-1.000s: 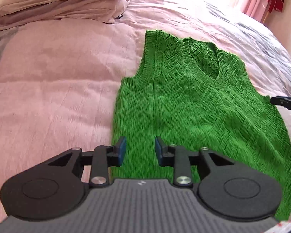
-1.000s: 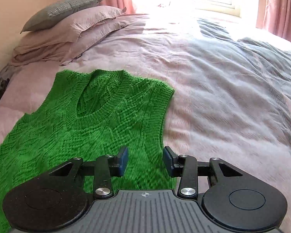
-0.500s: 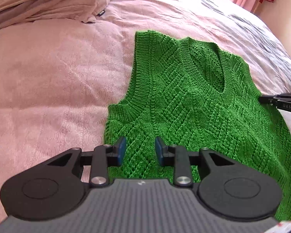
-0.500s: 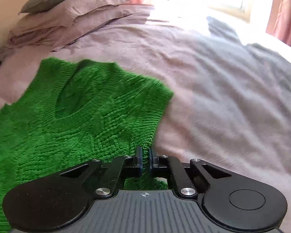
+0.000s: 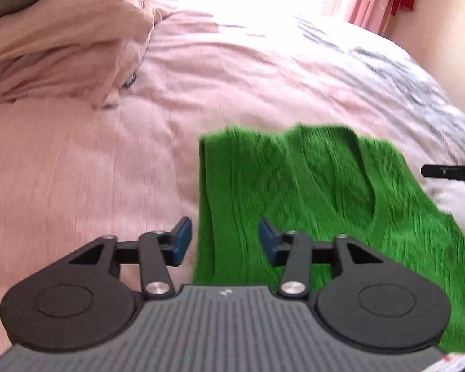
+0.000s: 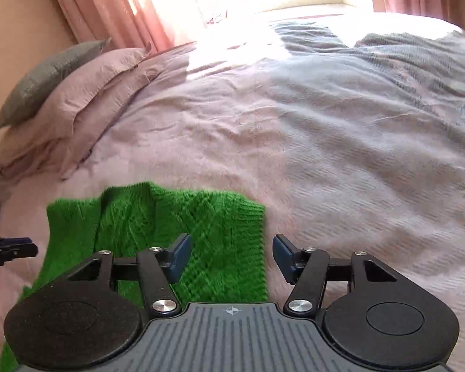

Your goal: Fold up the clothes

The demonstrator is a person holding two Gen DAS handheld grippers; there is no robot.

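Note:
A green knitted sleeveless vest (image 5: 294,192) lies flat on the pink bed cover (image 5: 93,170), neckline pointing away from me. My left gripper (image 5: 223,242) is open, and the vest's left edge runs between its blue pads. My right gripper (image 6: 231,257) is open too, with the right edge of the vest (image 6: 207,229) between its fingers. Neither holds any fabric. Each gripper's tip shows at the border of the other view: the right gripper (image 5: 449,173) and the left gripper (image 6: 9,249). The vest's lower part is hidden under the gripper bodies.
Pink pillows (image 6: 77,105) and a grey pillow (image 6: 46,74) are stacked at the head of the bed on the left. A grey blanket (image 6: 403,71) covers the far right side. Pink curtains (image 6: 108,9) and a bright window stand behind.
The right gripper, shut half a second ago, has opened wide. The left gripper has opened wider. Both views have tilted up and slid toward the vest's shoulders.

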